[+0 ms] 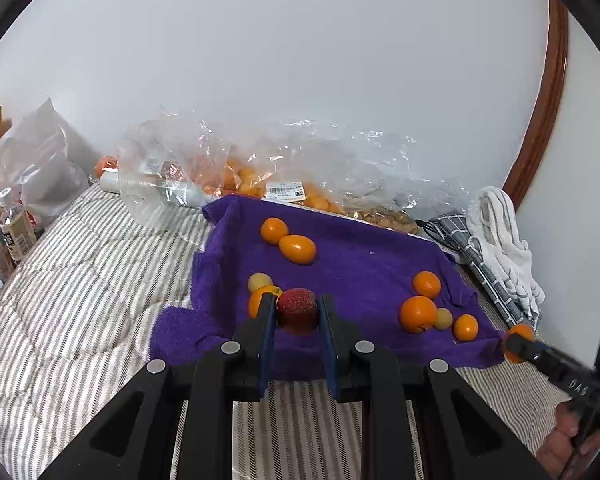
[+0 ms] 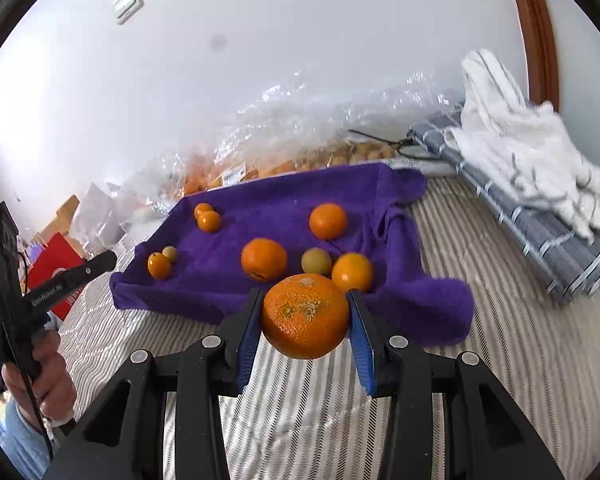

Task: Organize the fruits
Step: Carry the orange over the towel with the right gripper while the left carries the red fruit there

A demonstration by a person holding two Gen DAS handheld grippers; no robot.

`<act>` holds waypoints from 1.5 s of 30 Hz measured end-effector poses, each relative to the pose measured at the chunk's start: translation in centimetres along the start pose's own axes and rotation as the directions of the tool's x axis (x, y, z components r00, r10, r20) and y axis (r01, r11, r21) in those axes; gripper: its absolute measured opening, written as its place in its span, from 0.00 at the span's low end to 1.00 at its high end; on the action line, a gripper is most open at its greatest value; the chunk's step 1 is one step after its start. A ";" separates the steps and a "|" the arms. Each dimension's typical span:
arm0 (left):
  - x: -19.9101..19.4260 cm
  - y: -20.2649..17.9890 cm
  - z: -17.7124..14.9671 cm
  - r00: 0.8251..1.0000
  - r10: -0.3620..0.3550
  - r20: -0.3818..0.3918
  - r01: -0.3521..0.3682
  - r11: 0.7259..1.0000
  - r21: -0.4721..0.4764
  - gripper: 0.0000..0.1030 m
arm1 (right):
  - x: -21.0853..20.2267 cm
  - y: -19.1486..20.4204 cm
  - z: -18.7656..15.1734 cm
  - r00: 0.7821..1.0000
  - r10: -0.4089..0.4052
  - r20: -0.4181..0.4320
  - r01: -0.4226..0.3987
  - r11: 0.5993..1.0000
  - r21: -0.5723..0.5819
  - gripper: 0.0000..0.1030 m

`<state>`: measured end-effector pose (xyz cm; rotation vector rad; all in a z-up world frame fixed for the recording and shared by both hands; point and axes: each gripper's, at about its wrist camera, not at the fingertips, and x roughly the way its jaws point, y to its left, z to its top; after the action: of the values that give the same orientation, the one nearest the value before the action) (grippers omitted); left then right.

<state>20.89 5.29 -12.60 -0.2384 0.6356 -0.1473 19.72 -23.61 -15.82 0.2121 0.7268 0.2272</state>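
Fruits sit clamped in both grippers above the purple towel (image 2: 284,200): right gripper (image 2: 305,316) holds a big orange (image 2: 305,316) over its near edge, left gripper (image 1: 298,310) holds a red fruit (image 1: 297,307) by its left-hand group.

Both grippers angled downward, left gripper (image 1: 298,312) and right gripper (image 2: 305,316) fingers clamped, each hand-held.

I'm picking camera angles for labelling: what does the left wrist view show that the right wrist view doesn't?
Only the left wrist view: the red fruit clamped in the left tongs, and a water bottle at the far left.

Only the right wrist view: the wall switch and the red box.

Both: the purple towel with loose oranges, the plastic bags behind it, and the large orange gripped by the right tongs.
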 end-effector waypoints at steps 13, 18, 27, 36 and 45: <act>0.2 3.7 0.8 0.999 0.051 0.010 -0.050 0.994 -0.096 0.20 | -0.7 3.1 6.5 0.995 -0.004 0.100 0.008 0.999 -0.042 0.40; 0.8 3.2 0.4 0.997 0.071 -0.006 -0.071 0.996 -0.061 0.20 | 0.5 3.6 8.0 0.994 0.000 0.106 0.006 0.998 -0.056 0.40; 0.2 1.9 0.9 0.994 0.101 0.042 -0.102 0.994 0.032 0.20 | 3.0 1.5 8.2 0.996 0.030 0.086 -0.031 0.999 0.011 0.40; 0.8 1.9 5.5 0.997 0.076 0.001 -0.076 0.996 0.051 0.20 | 4.5 1.6 10.6 1.000 -0.002 0.026 0.003 0.999 -0.034 0.40; 5.4 2.1 8.2 0.997 0.012 -0.080 -0.012 1.000 -0.002 0.20 | 11.6 3.2 9.3 0.989 0.041 -0.140 -0.048 0.998 -0.047 0.40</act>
<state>30.25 7.65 -9.83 -0.2317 0.7169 -0.1453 33.99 -18.35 -15.50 0.1661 0.8545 0.3048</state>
